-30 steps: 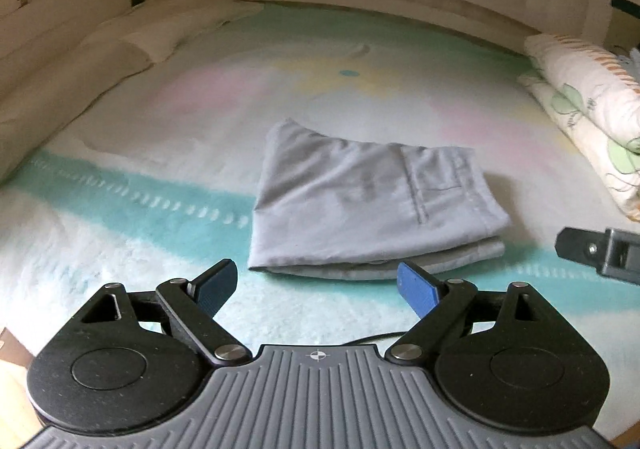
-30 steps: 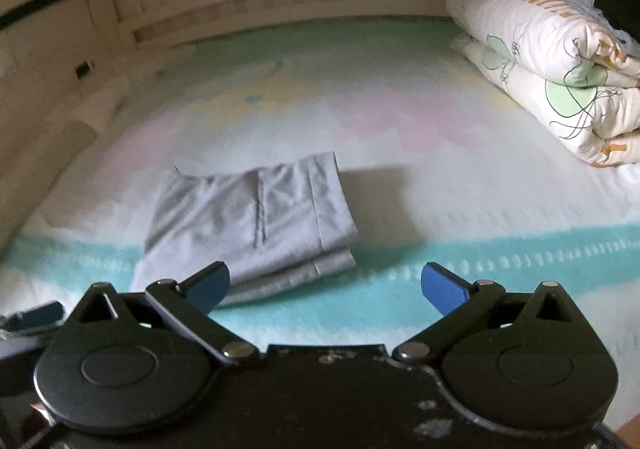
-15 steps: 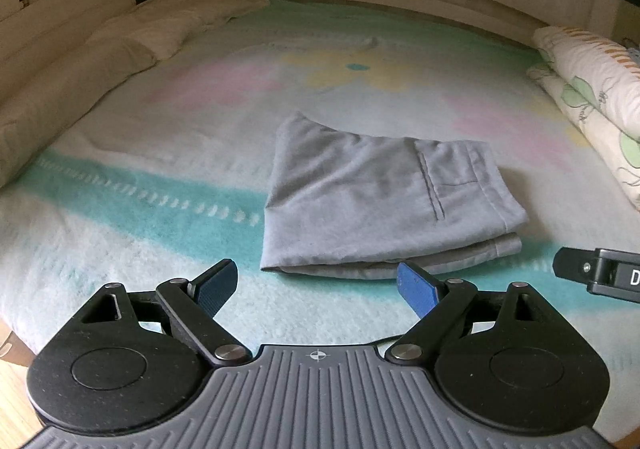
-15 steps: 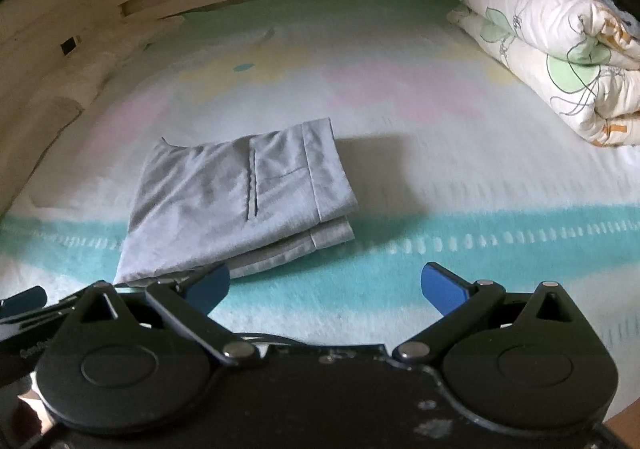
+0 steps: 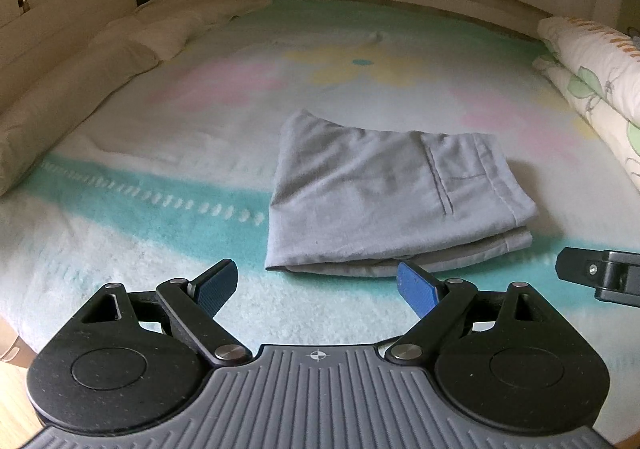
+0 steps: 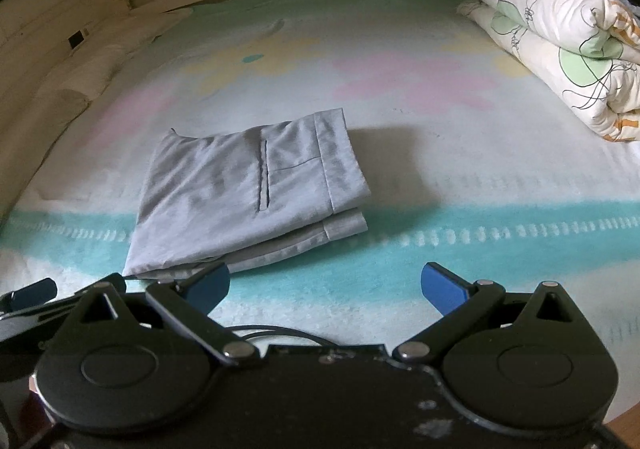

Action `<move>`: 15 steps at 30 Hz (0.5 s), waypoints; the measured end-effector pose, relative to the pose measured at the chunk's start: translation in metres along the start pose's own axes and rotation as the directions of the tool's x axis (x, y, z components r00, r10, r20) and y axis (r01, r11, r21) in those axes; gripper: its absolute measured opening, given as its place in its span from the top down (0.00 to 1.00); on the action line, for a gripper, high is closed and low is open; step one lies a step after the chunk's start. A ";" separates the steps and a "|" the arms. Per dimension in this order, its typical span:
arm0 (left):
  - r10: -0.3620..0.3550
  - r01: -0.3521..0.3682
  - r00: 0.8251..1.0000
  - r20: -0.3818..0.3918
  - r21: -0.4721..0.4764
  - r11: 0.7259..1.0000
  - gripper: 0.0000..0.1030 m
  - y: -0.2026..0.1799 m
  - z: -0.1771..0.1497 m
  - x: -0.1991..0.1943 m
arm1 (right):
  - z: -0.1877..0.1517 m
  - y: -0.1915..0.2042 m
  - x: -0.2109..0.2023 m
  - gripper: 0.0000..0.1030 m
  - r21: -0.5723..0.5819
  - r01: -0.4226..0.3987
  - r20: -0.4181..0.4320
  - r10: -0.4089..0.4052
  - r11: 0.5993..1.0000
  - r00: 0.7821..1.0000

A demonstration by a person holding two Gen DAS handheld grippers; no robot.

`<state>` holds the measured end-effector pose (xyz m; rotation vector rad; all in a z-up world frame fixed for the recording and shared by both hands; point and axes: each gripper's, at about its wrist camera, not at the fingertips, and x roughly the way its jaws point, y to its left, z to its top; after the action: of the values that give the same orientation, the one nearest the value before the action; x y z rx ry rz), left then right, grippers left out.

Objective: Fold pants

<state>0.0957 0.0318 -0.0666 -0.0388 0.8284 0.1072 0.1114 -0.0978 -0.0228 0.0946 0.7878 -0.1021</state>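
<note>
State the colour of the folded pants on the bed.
Light grey pants, plain with stitched seams; clearest in the right wrist view.

left wrist: low, near bed edge, facing headboard | right wrist: same, further right | shared: pants (image 5: 384, 201), blanket (image 6: 440, 153)

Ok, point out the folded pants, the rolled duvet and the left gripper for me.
folded pants (image 6: 240, 193): right wrist view, top layer beside the pocket slit.
rolled duvet (image 6: 560, 41): right wrist view, upper roll's printed cover.
left gripper (image 5: 316, 285): left wrist view, midway between its blue fingertips.
</note>
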 end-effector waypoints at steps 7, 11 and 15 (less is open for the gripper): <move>-0.006 0.006 1.000 -0.011 0.013 1.000 0.15 -0.002 -0.002 0.001 | 0.000 -0.002 0.000 0.00 0.006 0.001 -0.006 -0.001 1.000 1.000; -0.008 0.008 1.000 -0.009 0.015 1.000 0.15 -0.003 -0.004 0.000 | 0.000 -0.003 0.001 0.00 0.005 -0.001 -0.013 0.001 1.000 1.000; -0.007 0.007 1.000 -0.013 0.014 1.000 0.15 -0.003 -0.004 0.001 | -0.001 -0.001 0.002 0.00 0.005 -0.004 -0.018 0.004 1.000 1.000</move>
<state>0.0937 0.0286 -0.0698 -0.0288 0.8423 0.0946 0.1120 -0.0992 -0.0247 0.1014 0.8055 -0.0994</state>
